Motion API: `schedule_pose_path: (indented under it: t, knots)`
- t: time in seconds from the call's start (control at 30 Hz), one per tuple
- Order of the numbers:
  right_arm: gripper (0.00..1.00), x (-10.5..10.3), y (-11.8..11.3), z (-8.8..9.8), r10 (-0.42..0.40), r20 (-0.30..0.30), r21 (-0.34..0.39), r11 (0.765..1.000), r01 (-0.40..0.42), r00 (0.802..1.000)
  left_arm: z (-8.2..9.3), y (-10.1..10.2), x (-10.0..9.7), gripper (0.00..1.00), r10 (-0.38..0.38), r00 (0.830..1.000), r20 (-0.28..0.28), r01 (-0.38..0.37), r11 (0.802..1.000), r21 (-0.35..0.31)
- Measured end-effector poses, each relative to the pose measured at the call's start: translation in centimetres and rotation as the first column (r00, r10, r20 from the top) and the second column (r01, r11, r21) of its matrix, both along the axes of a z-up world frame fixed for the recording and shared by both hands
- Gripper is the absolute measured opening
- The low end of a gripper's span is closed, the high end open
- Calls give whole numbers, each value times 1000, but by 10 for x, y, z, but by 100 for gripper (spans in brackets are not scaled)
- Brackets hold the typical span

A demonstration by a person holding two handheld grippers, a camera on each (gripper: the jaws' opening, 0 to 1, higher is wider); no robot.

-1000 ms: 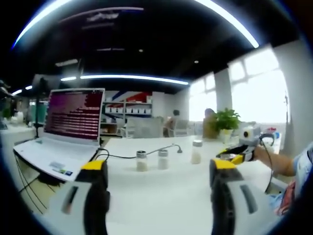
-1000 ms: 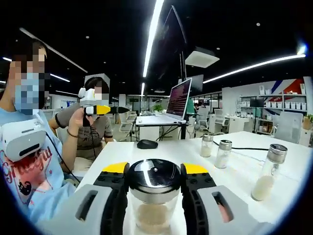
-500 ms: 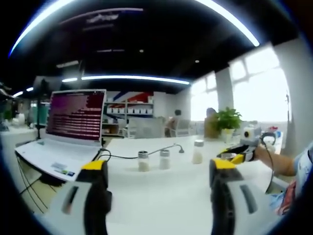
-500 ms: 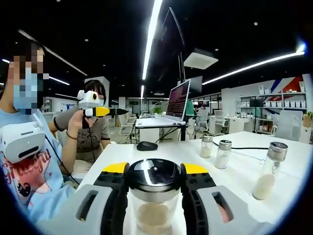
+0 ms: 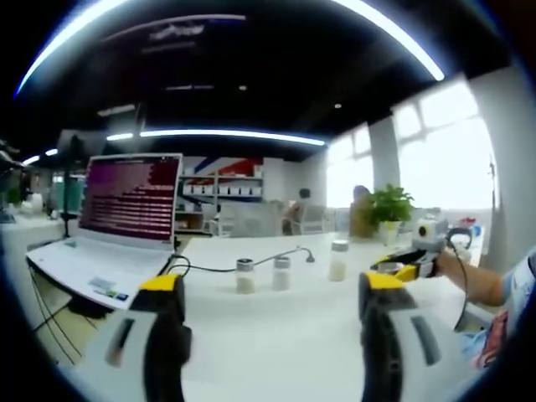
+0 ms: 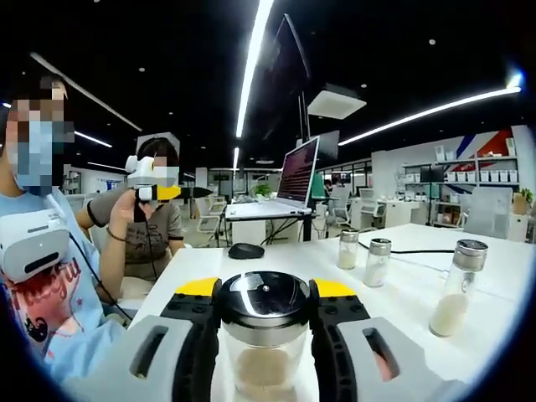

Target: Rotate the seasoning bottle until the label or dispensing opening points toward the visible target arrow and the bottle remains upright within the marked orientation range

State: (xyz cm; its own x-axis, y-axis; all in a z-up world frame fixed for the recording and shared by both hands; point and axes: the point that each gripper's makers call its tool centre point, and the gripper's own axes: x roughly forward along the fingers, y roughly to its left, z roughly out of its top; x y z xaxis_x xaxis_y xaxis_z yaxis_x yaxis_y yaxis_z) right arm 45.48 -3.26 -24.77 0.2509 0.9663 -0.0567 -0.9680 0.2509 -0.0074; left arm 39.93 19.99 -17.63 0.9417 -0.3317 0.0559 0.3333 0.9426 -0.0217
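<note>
glass seasoning bottle [image 6: 264, 335] stays clamped in right hand-held gripper [image 6: 265, 311], unchanged.

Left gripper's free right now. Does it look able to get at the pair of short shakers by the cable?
Probably yes. The left gripper is open and empty, and bare table lies between its jaws and the two shakers. The laptop sits off to one side, and the black cable runs behind them.

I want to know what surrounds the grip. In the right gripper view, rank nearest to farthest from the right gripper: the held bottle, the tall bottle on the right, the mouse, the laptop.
1. Held bottle, between the jaws.
2. Tall bottle, right.
3. Mouse, ahead, centre.
4. Laptop, behind the mouse.
</note>
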Motion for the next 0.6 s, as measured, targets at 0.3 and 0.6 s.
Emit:
schedule_pose_path:
  t: [0.3,0.6]
  knots:
    - [41,2,2,-1,-24,-4,-18,1000,24,1000,0,-1,3,91,0,1000,13,0,1000,12]
    - [41,0,2,-1,-55,-2,6,998,55,998,-2,2,4,91,-1,1000,-2,1,1000,4]
